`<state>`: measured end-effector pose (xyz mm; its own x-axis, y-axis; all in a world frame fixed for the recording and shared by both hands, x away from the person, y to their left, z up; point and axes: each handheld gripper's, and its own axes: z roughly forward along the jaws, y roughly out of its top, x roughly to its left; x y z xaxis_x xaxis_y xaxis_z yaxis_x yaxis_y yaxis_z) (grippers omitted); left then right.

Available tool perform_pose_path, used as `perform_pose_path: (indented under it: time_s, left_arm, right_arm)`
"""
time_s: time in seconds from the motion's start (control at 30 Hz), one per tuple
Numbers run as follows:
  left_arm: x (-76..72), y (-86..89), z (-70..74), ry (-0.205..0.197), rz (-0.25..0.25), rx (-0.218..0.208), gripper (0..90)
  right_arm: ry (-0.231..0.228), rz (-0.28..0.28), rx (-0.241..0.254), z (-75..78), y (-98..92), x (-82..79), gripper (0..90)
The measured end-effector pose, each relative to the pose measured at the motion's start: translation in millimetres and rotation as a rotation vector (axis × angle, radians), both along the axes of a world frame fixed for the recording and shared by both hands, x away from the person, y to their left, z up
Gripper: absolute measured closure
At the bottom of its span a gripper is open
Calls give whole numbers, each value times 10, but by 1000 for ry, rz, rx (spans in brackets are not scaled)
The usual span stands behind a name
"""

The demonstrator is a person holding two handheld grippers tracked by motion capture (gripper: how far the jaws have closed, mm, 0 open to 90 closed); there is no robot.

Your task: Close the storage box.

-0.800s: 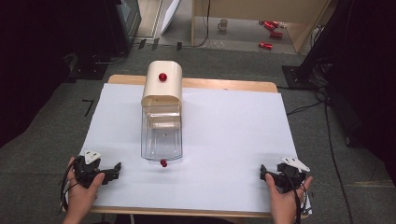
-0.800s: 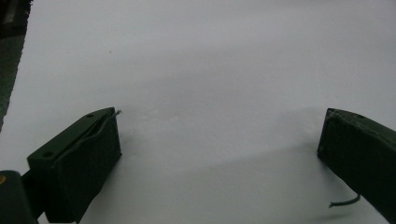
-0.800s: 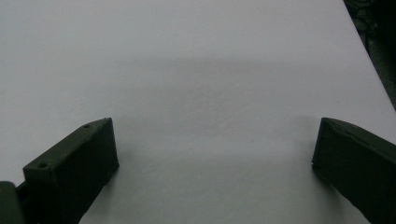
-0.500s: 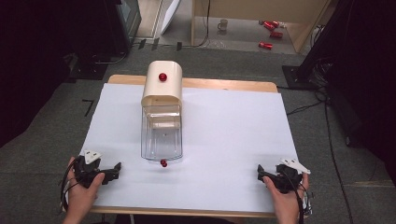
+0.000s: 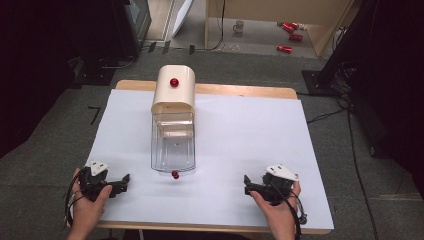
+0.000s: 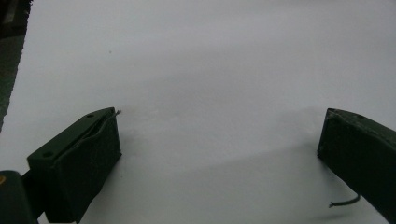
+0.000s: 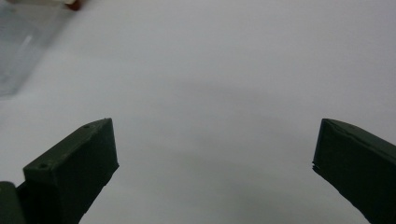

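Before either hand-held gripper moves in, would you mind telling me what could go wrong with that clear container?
1. The clear plastic container with a cream domed lid is see-through, so its walls may be misjudged and bumped.
2. Its small red front knob offers little to grip and could slip from the jaws.
3. The left hand-held gripper and right hand-held gripper, both open, might converge and collide.

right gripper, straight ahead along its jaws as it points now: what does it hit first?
Probably nothing soon. The right gripper points toward the table's left, jaws open over the bare white sheet. The clear container sits off to the side of that line. Farther along lies the left gripper, though depth is hard to judge.
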<state>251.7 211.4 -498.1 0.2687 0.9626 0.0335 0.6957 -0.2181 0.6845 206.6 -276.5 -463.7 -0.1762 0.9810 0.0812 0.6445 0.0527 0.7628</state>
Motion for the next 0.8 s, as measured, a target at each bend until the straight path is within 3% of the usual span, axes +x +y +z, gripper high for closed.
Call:
perform_pose_path:
  time_s: [0.27,0.43,0.67,0.8]
  left_arm:
    - [1,0,0,0,0,0,0]
    - [1,1,0,0,0,0,0]
    - [1,0,-1,0,0,-1,0]
    - [2,0,-1,0,0,-1,0]
  right_arm:
    - [-14,105,17,101,541,37,0]
    - [-21,146,27,125,756,63,0]
    - [-40,216,59,176,1116,45,75]
    - [-40,249,51,186,1262,25,135]
